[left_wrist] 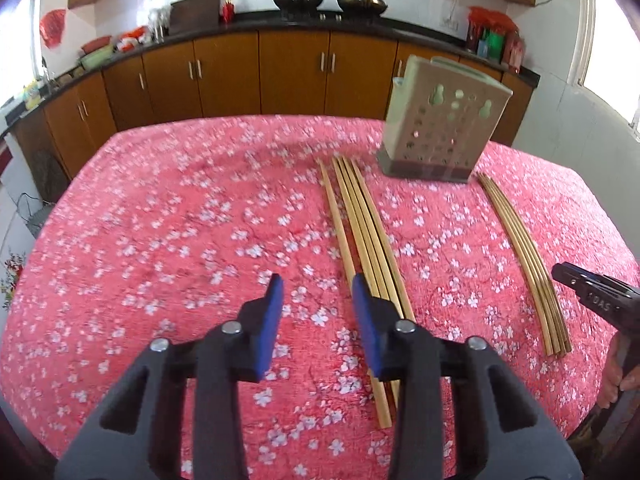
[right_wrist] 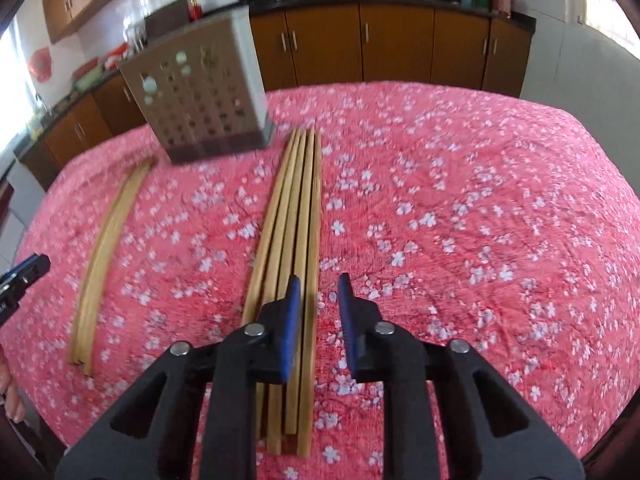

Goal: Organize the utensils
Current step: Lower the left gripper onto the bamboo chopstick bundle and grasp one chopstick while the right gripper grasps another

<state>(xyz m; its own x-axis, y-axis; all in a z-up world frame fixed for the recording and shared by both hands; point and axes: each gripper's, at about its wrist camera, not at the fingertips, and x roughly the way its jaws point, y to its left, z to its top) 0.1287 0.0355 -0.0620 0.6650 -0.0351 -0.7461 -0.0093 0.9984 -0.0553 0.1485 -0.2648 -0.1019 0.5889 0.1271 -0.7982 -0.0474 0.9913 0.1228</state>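
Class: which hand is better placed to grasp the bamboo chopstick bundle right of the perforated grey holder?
Right: the right gripper hangs over that bamboo chopstick bundle; the left gripper hangs over the other bundle.

My left gripper [left_wrist: 318,286] and right gripper [right_wrist: 318,284] both tilt downward, jaws apart with nothing between them, a hand [left_wrist: 618,376] gripping the right one.
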